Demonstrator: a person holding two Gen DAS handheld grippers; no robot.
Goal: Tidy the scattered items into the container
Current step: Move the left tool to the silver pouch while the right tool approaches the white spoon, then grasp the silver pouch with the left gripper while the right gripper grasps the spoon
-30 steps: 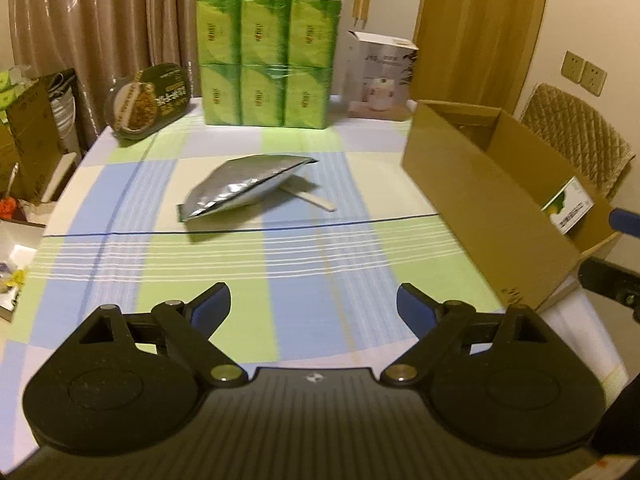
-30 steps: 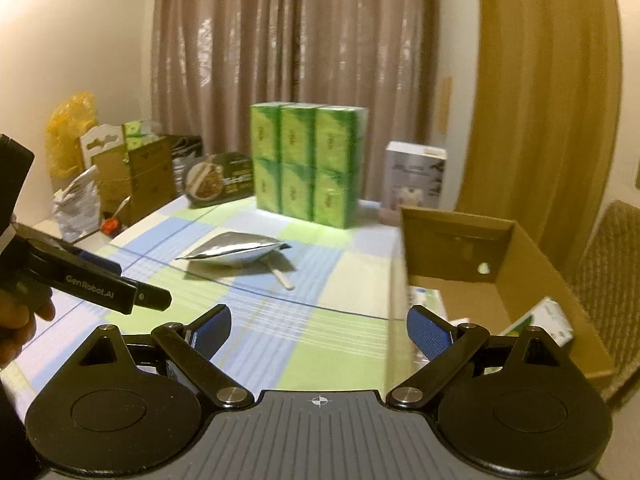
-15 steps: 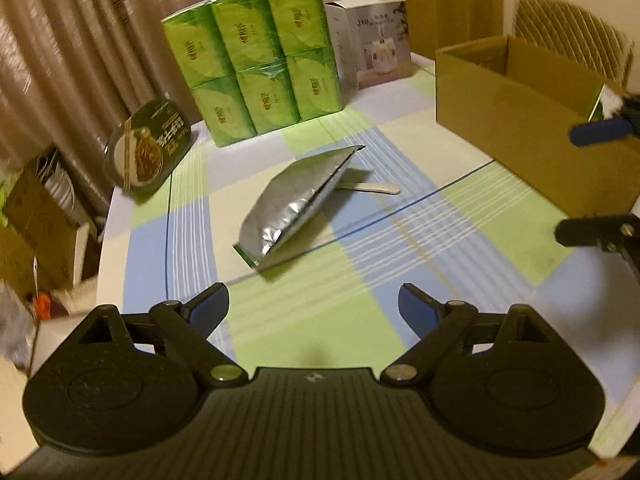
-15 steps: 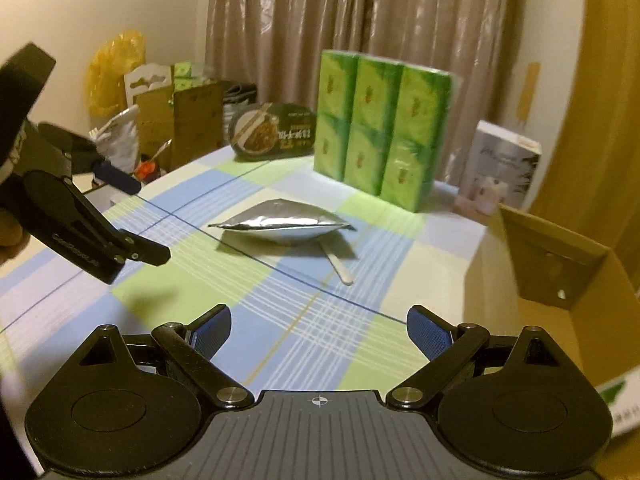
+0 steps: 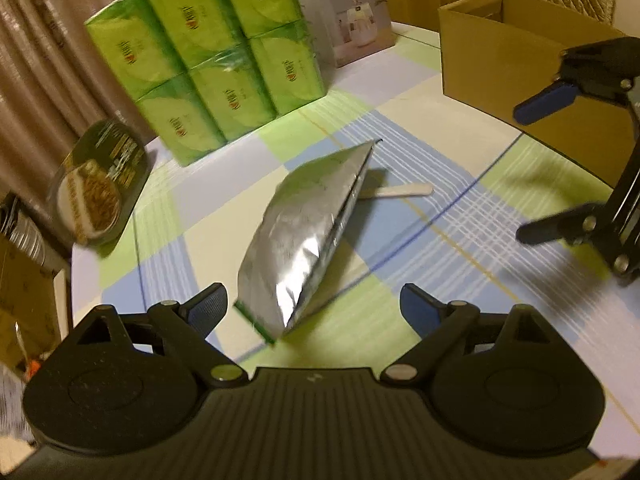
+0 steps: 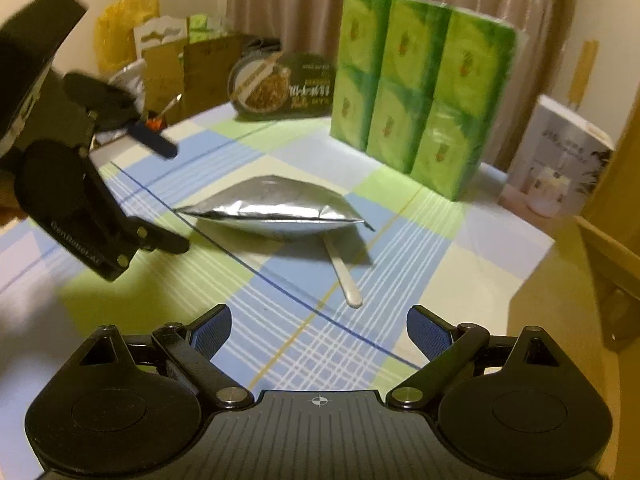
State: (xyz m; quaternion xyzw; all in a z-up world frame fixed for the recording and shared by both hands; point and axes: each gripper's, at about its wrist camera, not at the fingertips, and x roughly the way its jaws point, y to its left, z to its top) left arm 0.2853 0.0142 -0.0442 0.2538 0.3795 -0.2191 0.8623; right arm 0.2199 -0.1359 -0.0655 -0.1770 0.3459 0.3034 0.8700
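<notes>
A silver foil pouch (image 5: 304, 236) (image 6: 276, 210) lies on the checked tablecloth, partly covering a pale wooden stick (image 5: 404, 191) (image 6: 344, 276). My left gripper (image 5: 314, 310) stands open, its near end of the pouch just between and ahead of the fingertips. It also shows in the right wrist view as the left gripper (image 6: 172, 196), open, left of the pouch. My right gripper (image 6: 319, 334) is open and empty, short of the stick's end; the left wrist view shows the right gripper (image 5: 532, 172) at the right edge. The open cardboard box (image 5: 520, 56) (image 6: 608, 264) stands at the right.
A pack of green tissue boxes (image 5: 208, 56) (image 6: 424, 92) stands at the back, a white carton (image 5: 348, 8) (image 6: 556, 172) to its right. A round food tray (image 5: 96, 188) (image 6: 280, 88) leans at the back left. Bags and cardboard (image 6: 168, 60) crowd the far left.
Both grippers have moved in toward the foil pouch, which now looms larger in each view. The left gripper has swung left and closed the distance most. Both stayed open.
</notes>
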